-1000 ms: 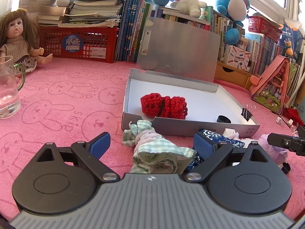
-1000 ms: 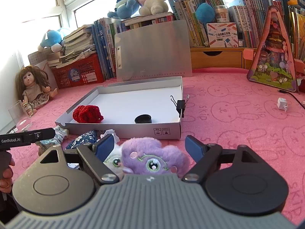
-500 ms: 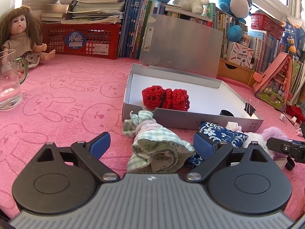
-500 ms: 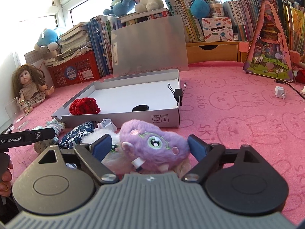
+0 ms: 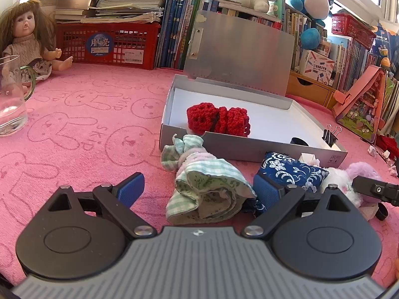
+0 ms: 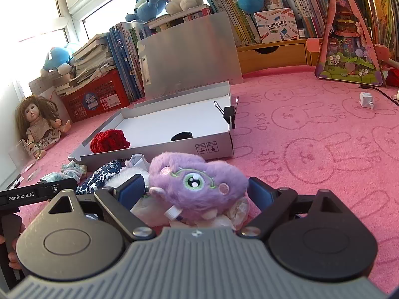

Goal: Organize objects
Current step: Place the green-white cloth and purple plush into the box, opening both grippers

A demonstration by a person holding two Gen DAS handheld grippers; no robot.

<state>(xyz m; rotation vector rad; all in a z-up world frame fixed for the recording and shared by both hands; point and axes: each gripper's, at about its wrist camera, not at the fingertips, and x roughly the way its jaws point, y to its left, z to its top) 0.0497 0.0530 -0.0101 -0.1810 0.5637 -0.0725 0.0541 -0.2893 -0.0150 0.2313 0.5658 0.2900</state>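
A green checked cloth (image 5: 207, 189) lies bunched on the pink mat between the fingers of my left gripper (image 5: 198, 190), which is open; its left pad stands clear of the fabric. My right gripper (image 6: 195, 190) has its jaws opening around a purple plush toy (image 6: 197, 182) that rests on a white fluffy heap; the pads do not press it. A blue floral pouch (image 5: 291, 172) lies between the two items. Behind them is a shallow grey box (image 5: 249, 147) holding a red crochet piece (image 5: 218, 120) and a black ring (image 5: 299, 140).
A binder clip (image 6: 229, 113) is clamped on the box's right wall. A glass mug (image 5: 11, 104) and a doll (image 5: 27, 42) are at the far left. Books, a red crate (image 5: 107, 44) and plush toys line the back. A crumpled paper (image 6: 366, 99) lies at the right.
The right gripper's jaws have spread wider, and the purple plush between them has tipped over and now fills more of the view. The left gripper and the checked cloth have barely shifted.
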